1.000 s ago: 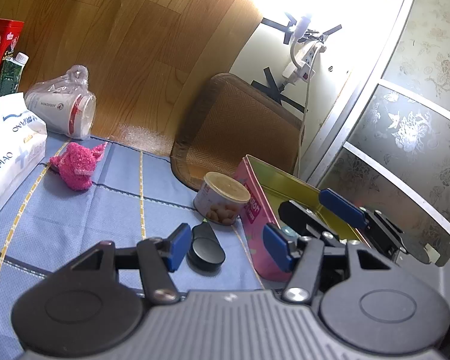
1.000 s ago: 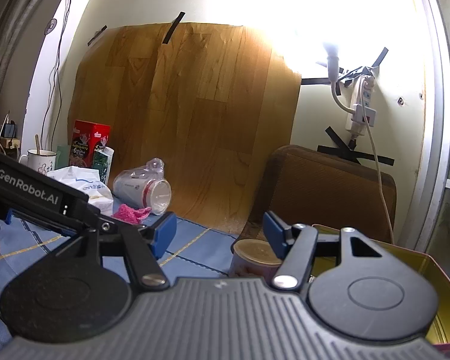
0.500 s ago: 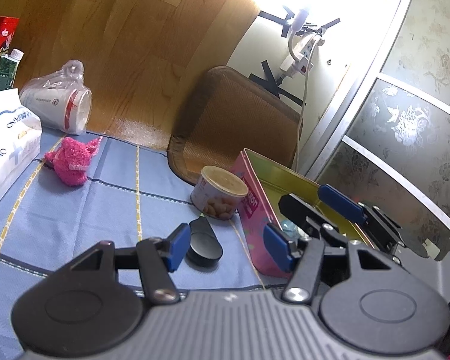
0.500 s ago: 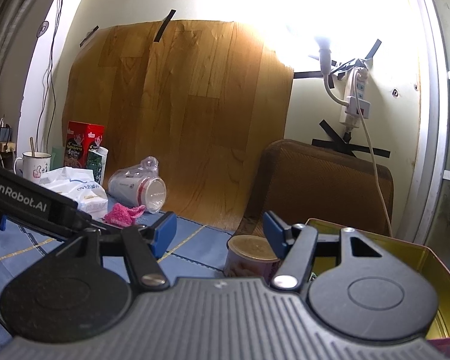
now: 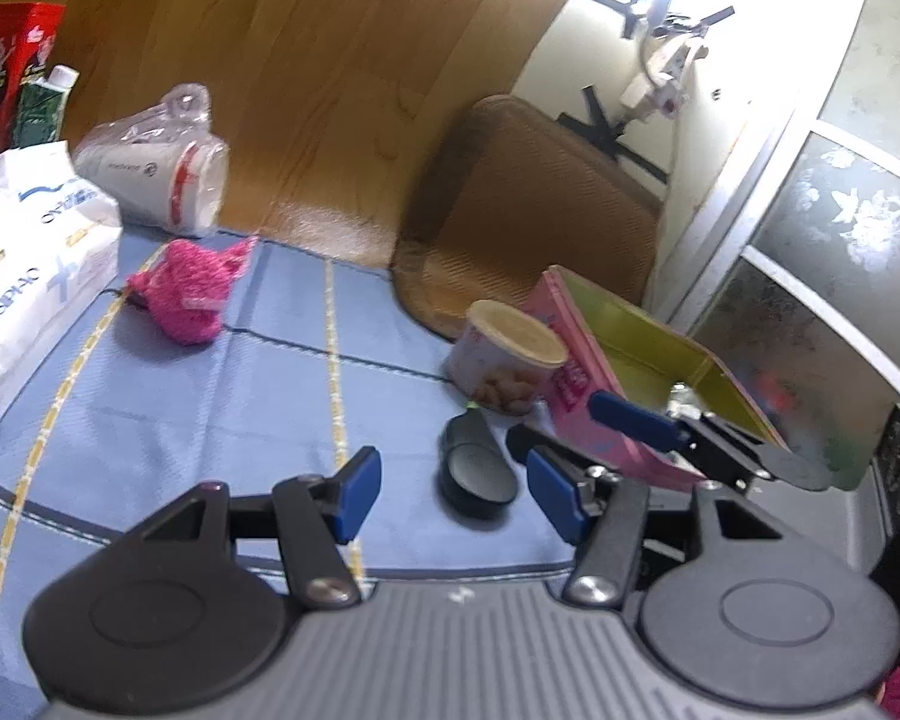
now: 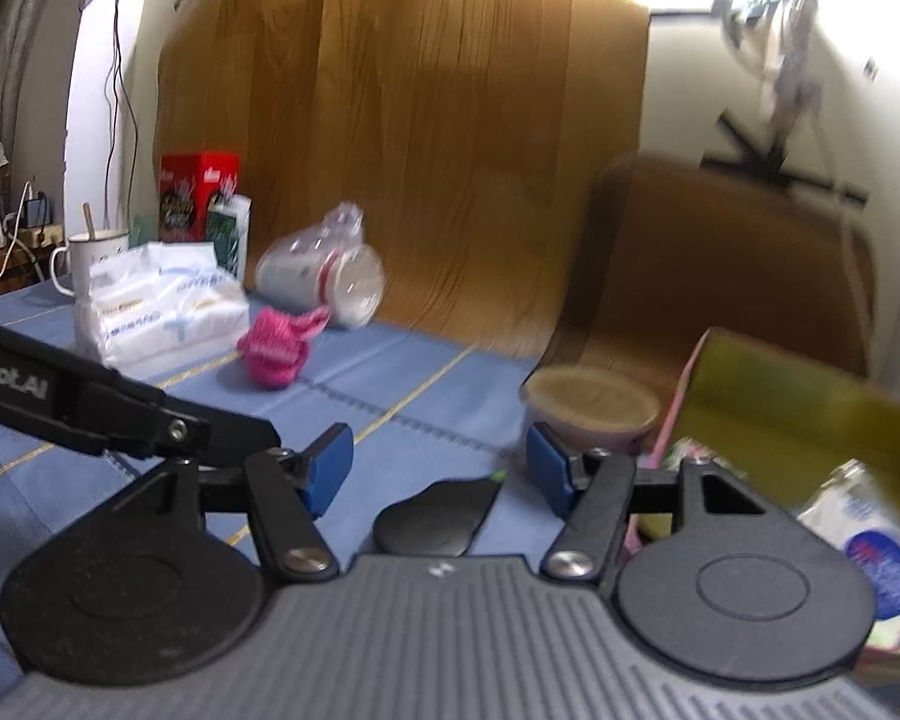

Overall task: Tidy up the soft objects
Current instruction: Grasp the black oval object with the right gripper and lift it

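A pink plush toy [image 5: 186, 294] [image 6: 276, 348] lies on the blue cloth beside a white tissue pack [image 5: 30, 276] [image 6: 162, 306], far ahead of both grippers. An open pink tin box [image 5: 630, 360] [image 6: 798, 420] with a gold inside stands at the right; a soft white packet [image 6: 864, 540] lies in it. My left gripper [image 5: 450, 492] is open and holds nothing. My right gripper [image 6: 438, 468] is also open and holds nothing, hovering just left of the box. A black oval object [image 5: 477, 468] [image 6: 438, 516] lies on the cloth below both.
A round snack can [image 5: 510, 360] [image 6: 591, 408] stands against the tin box. Bagged paper cups [image 5: 162, 180] lie on their side behind the toy. A red carton [image 6: 195, 192] and a mug [image 6: 93, 252] stand at the back left. A brown mat [image 5: 540, 210] leans on the wall.
Both views have dipped toward the table and turned blurry. In the right wrist view the black object and the packet in the box have come into sight. Both grippers stay equally wide.
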The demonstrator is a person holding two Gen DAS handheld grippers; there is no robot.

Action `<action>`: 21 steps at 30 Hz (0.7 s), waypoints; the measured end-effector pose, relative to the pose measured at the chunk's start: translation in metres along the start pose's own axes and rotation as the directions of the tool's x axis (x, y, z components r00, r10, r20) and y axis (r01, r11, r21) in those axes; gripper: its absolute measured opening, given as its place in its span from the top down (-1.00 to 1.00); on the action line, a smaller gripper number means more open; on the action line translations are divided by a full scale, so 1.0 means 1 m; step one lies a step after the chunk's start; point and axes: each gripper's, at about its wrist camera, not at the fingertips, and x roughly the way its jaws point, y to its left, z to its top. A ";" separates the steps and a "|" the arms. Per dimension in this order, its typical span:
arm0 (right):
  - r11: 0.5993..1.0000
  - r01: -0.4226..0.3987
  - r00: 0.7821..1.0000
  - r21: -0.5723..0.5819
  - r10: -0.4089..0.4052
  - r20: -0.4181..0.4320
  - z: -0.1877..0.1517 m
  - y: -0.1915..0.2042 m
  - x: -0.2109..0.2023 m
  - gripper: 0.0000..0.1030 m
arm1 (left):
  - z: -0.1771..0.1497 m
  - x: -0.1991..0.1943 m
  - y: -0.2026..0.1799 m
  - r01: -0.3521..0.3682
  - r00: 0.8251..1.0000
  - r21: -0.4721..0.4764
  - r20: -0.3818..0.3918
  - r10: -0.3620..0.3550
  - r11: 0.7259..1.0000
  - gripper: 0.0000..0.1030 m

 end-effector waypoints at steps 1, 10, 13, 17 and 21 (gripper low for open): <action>1.000 -0.010 1.000 0.005 0.010 -0.025 -0.002 0.001 0.007 -0.28 | 0.000 0.002 0.003 -0.020 1.000 -0.005 -0.007 0.020 1.000 -0.07; 0.998 0.022 0.983 -0.052 -0.031 -0.182 -0.017 0.016 0.056 -0.29 | -0.001 0.014 0.024 -0.183 0.981 -0.017 -0.075 0.181 0.983 -0.03; 1.000 0.003 0.980 0.013 0.000 -0.198 -0.019 0.008 0.054 -0.11 | -0.001 0.015 0.026 -0.216 0.974 -0.012 -0.079 0.215 0.976 -0.04; 0.996 -0.043 0.979 0.082 0.058 -0.197 -0.022 0.004 0.051 -0.08 | -0.002 0.014 0.026 -0.247 0.966 -0.002 -0.077 0.246 0.969 -0.04; 0.994 -0.088 0.977 0.057 0.097 -0.190 -0.025 0.017 0.039 -0.08 | -0.003 0.011 0.027 -0.269 0.960 -0.001 -0.078 0.268 0.963 -0.04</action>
